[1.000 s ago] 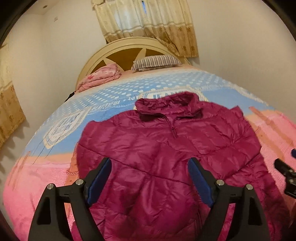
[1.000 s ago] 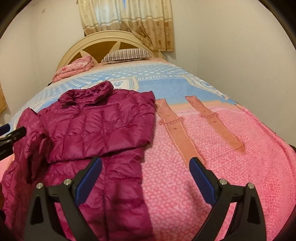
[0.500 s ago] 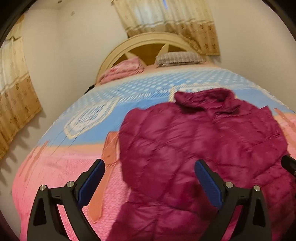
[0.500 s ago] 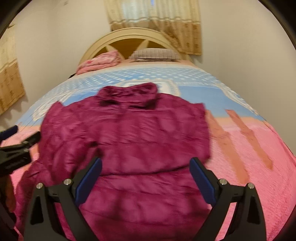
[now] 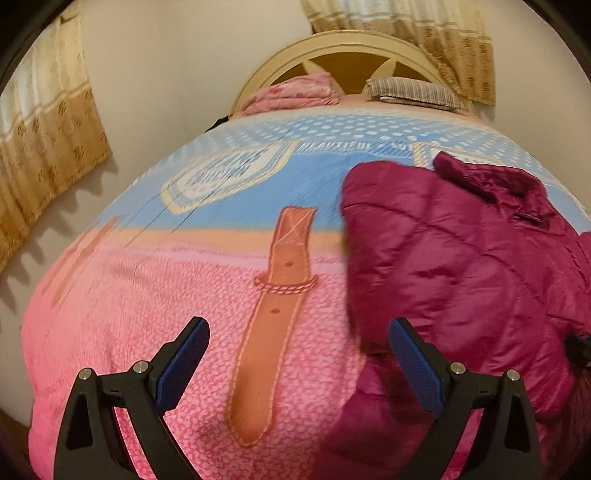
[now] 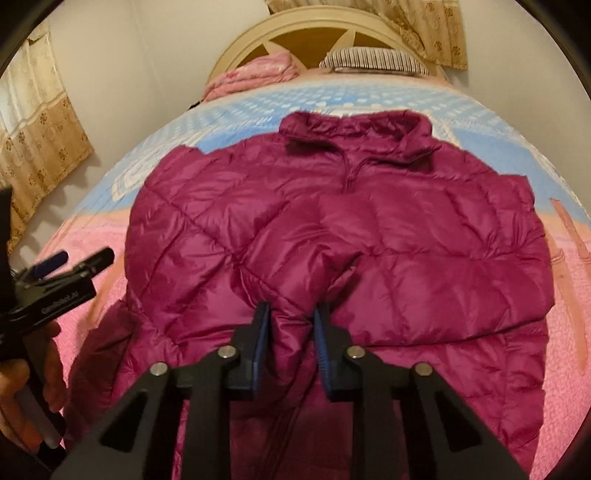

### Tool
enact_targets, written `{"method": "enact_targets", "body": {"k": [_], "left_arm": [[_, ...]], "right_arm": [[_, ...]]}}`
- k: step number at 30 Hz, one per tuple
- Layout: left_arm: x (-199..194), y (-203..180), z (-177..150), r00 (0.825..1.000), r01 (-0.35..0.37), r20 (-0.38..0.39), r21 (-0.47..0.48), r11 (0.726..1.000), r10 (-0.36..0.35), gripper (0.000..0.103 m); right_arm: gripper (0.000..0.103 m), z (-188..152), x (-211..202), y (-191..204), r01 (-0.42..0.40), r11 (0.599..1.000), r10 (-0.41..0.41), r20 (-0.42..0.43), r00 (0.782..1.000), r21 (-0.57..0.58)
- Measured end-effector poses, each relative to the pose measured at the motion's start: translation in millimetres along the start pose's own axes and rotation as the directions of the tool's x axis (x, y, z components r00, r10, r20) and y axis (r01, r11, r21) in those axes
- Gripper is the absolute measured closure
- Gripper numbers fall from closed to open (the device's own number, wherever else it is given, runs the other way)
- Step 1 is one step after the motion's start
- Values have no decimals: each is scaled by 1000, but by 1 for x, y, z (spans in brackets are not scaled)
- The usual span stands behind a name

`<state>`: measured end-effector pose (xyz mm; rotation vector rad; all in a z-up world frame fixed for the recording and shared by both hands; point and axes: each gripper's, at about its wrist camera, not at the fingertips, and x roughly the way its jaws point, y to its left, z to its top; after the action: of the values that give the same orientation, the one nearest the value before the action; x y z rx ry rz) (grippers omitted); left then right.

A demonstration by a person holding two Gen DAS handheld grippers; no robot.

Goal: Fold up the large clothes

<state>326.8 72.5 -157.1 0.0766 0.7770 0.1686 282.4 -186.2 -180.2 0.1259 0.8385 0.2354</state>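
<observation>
**Grippers over a puffer jacket on a bed**

Right gripper: black frame, blue pads, lower centre of the right wrist view. Its jaws have just been closing and now pinch a raised ridge of the magenta puffer jacket between the pads.

Left gripper: lower centre of the left wrist view, jaws spread wide with only pink bedspread between them. Its right-hand finger stands in front of the jacket's left edge; whether it touches the fabric cannot be told. Same gripper seen from the side at the left edge of the right wrist view, held by a hand in the lower left corner.

Jacket: quilted, collar toward the headboard, zipped at the neck, lying front up across the middle of the bed. Sleeves folded in over the body. It fills the centre of the right wrist view and the right half of the left wrist view.

Surroundings:
- Bedspread, pink below, blue above, with a printed orange strap left of the jacket.
- Striped pillow and folded pink blanket against the arched headboard.
- Patterned beige curtains at upper left and along the top edge.
</observation>
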Motion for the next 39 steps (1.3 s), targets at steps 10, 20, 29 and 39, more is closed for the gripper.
{"method": "enact_targets", "body": {"k": [10, 20, 29, 39], "left_arm": [[18, 10, 12, 997, -60, -54, -59, 996, 56, 5], [4, -11, 46, 1000, 2, -1, -70, 998, -3, 5], [16, -73, 85, 991, 136, 19, -69, 988, -135, 5], [76, -117, 84, 987, 159, -28, -20, 987, -160, 5]], "right_arm": [[84, -12, -16, -53, 85, 994, -84, -27, 996, 62], [38, -2, -64, -68, 255, 951, -278, 126, 952, 174], [74, 52, -4, -25, 148, 974, -168, 108, 980, 173], [74, 50, 48, -37, 168, 976, -178, 69, 982, 140]]}}
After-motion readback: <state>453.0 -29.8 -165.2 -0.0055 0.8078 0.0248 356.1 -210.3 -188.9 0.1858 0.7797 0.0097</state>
